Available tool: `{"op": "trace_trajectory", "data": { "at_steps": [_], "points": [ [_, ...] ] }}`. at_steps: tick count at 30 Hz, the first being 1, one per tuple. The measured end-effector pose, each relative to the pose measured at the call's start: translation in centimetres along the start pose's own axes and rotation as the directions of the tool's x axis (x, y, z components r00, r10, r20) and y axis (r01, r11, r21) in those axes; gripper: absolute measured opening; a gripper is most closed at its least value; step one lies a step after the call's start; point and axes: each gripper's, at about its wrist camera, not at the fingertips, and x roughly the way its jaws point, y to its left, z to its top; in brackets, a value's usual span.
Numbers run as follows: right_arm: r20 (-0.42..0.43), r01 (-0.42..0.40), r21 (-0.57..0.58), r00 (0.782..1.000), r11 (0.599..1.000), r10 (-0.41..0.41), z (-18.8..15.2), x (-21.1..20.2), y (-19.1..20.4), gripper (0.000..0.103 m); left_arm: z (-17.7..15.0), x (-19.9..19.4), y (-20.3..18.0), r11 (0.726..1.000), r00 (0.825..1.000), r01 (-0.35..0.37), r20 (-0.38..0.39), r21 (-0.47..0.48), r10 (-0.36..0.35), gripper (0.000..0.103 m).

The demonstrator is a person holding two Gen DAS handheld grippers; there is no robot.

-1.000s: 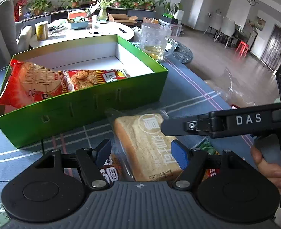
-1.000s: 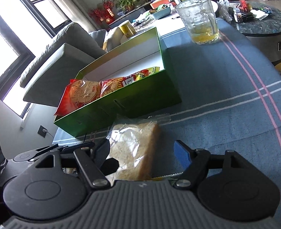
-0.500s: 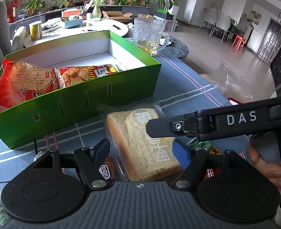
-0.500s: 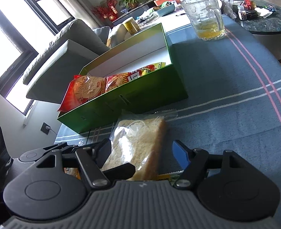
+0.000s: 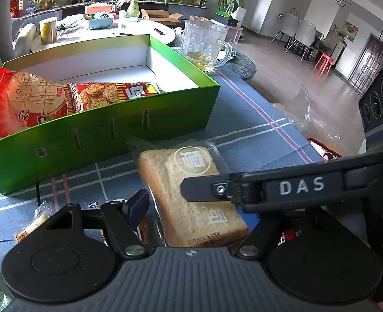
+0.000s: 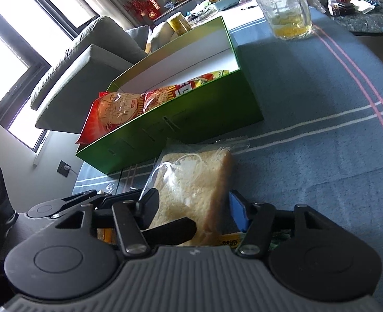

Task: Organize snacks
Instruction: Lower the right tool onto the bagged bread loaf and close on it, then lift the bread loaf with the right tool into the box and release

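Bread pack point(image 6: 191, 184) sits lower centre of frame, on the table point(image 6: 321, 143) just in front of the green box point(image 5: 100, 130). Right gripper point(image 6: 194, 208) jaws look closed onto its sides; left gripper point(image 5: 191, 208) jaws are open, straddling it without contact. We judge: keep the squeeze light, lift clear of the box wall, and set the pack in the empty white section at upper centre, beside the red packs point(image 5: 61, 96).
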Motion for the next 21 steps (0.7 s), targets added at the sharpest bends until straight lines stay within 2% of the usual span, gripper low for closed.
{"op": "trace_trajectory", "data": {
  "at_steps": [12, 21],
  "points": [
    [0.0, -0.011, 0.012, 1.0, 1.0, 0.011, -0.1, 0.0, 0.3, 0.046, 0.1, -0.5, -0.6, 0.999, 1.0, -0.028, 0.014, 0.026, 0.028, 0.069],
    [0.08, -0.035, -0.007, 0.996, 0.999, 0.036, 0.3, -2.2, 1.6, 0.046, 0.9, -2.9, -1.1, 0.999, 0.995, -0.026, 0.094, 0.027, 0.023, 0.069]
  ]
}}
